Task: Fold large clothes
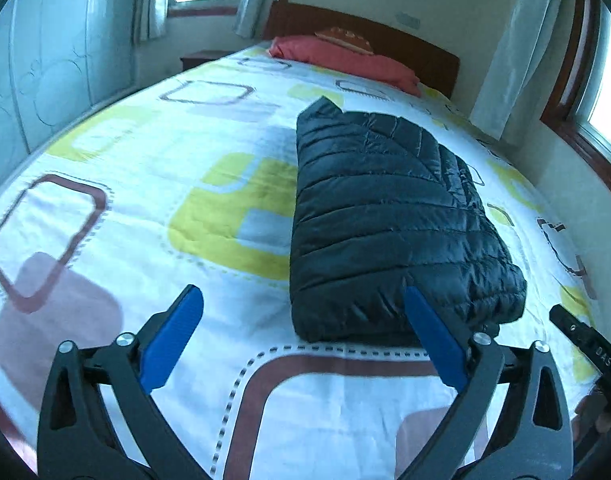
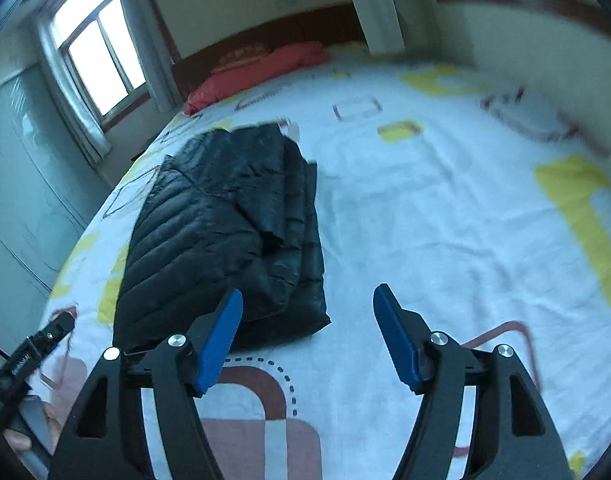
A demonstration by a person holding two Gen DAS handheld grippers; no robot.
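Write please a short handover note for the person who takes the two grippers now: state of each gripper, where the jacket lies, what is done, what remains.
Left gripper: open, nothing between its blue pads, above the sheet at the jacket's near edge.
Right gripper: open, empty, also apart from the jacket.
Black puffer jacket: lies folded in a compact rectangle on the patterned bedsheet; red pillow is at the headboard.
Done: the jacket looks folded and released.
Left: perhaps tidy the looser layers on its right side, then move to the next garment, if any.
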